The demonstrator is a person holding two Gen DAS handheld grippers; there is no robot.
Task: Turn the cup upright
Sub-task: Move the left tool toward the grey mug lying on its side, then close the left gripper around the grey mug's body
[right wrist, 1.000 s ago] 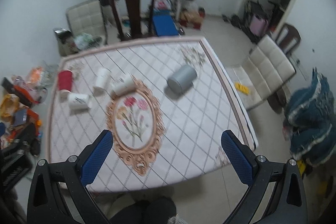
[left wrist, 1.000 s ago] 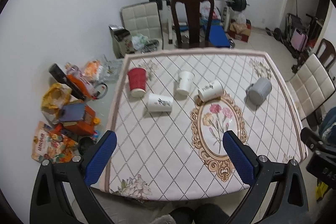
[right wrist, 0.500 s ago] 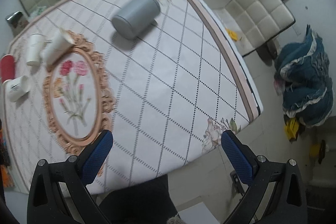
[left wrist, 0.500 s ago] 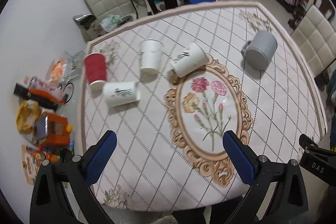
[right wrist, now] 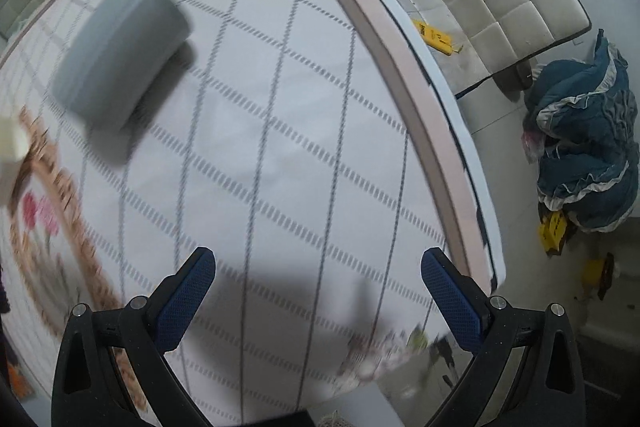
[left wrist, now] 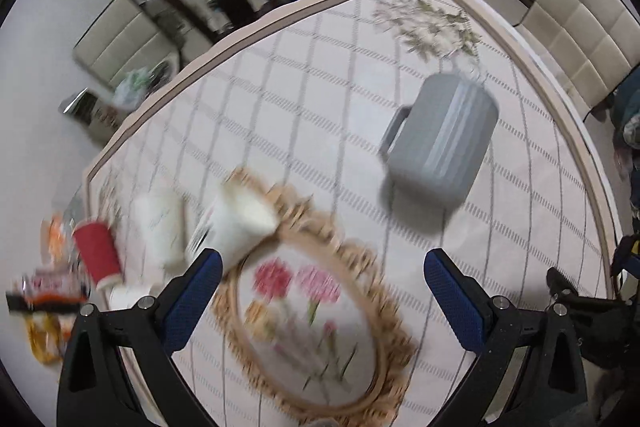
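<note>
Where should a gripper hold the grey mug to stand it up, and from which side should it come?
Probably across the ribbed body of the grey mug, coming from above. It lies on its side on the table, so its round wall faces up, and the handle sticks out to one side, where it would not block the fingers. The right gripper and the left gripper are both open and empty.

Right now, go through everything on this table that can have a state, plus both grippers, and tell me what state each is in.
grey mug: on its side, handle to the left.
white paper cup: on its side, at the floral oval's edge.
second white cup: blurred, seemingly tipped over.
red cup: pose unclear.
left gripper: open, empty.
right gripper: open, empty.
</note>
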